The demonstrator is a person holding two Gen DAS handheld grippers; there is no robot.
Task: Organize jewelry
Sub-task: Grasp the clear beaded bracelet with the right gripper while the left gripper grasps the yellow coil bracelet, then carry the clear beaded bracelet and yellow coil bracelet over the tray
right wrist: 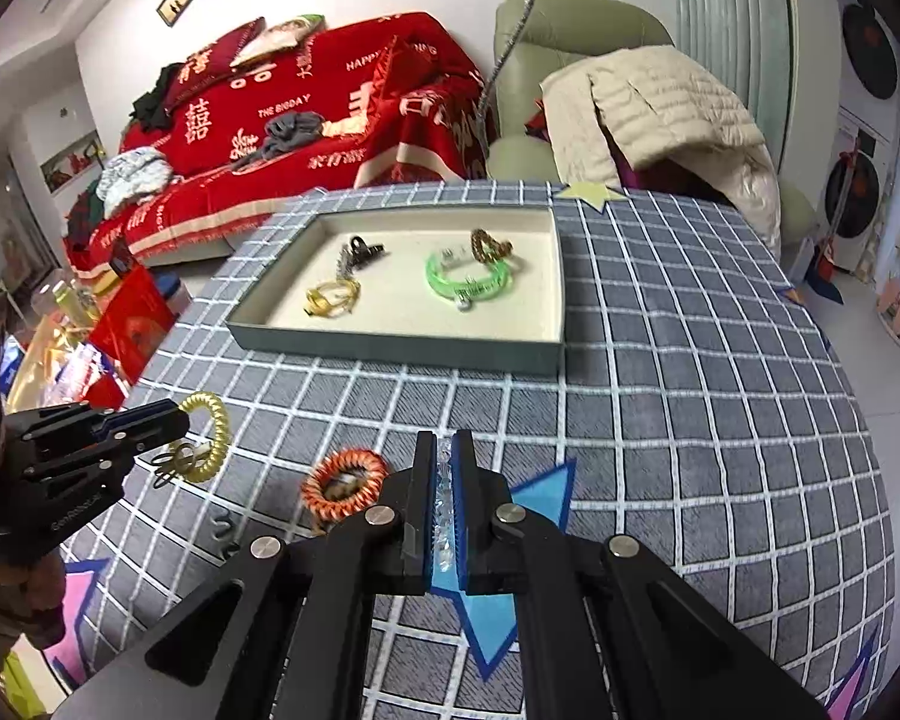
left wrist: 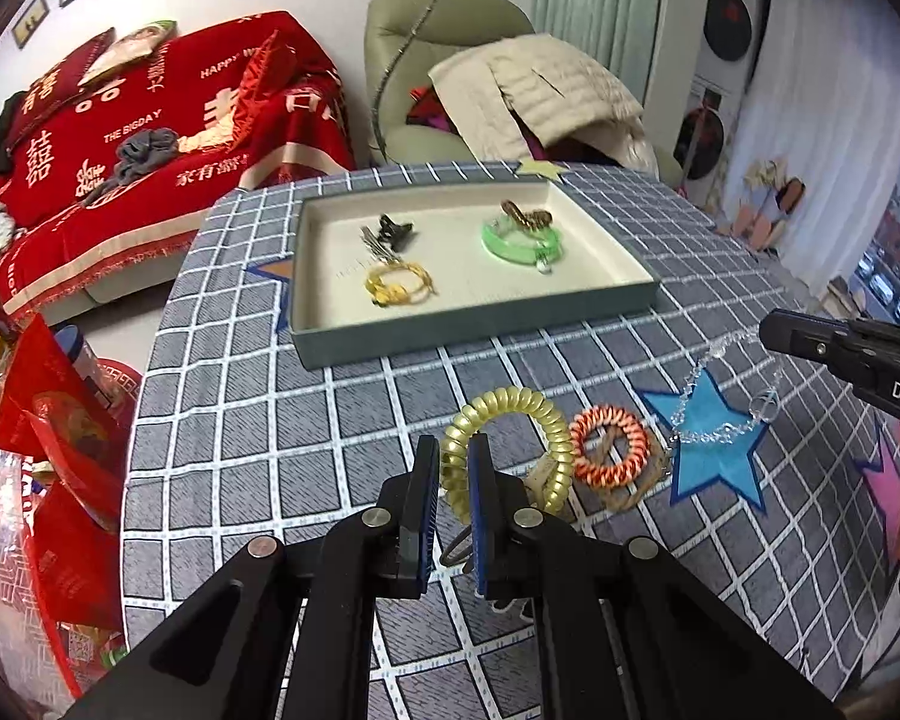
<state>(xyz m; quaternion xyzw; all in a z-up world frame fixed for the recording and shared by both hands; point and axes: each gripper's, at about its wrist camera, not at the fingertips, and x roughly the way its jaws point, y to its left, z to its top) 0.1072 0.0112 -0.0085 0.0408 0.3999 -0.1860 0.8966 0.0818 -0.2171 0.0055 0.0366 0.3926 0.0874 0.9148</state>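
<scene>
My left gripper (left wrist: 453, 450) is shut on a yellow coil bracelet (left wrist: 510, 402), lifted slightly off the checked tablecloth; it also shows in the right wrist view (right wrist: 210, 438). My right gripper (right wrist: 446, 450) is shut on a clear bead bracelet (right wrist: 444, 504), whose loop hangs over a blue star (left wrist: 720, 444). An orange woven ring (left wrist: 609, 447) lies between both grippers. A grey-green tray (left wrist: 570, 315) at the far side holds a green bangle (left wrist: 522, 240), a gold chain (left wrist: 399, 285), a black clip (left wrist: 393, 231) and a brown piece (left wrist: 525, 213).
Red packets and jars (left wrist: 60, 420) stand left of the table. A red-covered sofa (right wrist: 306, 108) and a green armchair with a beige jacket (right wrist: 660, 108) sit beyond the table's far edge. A small dark metal piece (right wrist: 225, 531) lies near the orange ring.
</scene>
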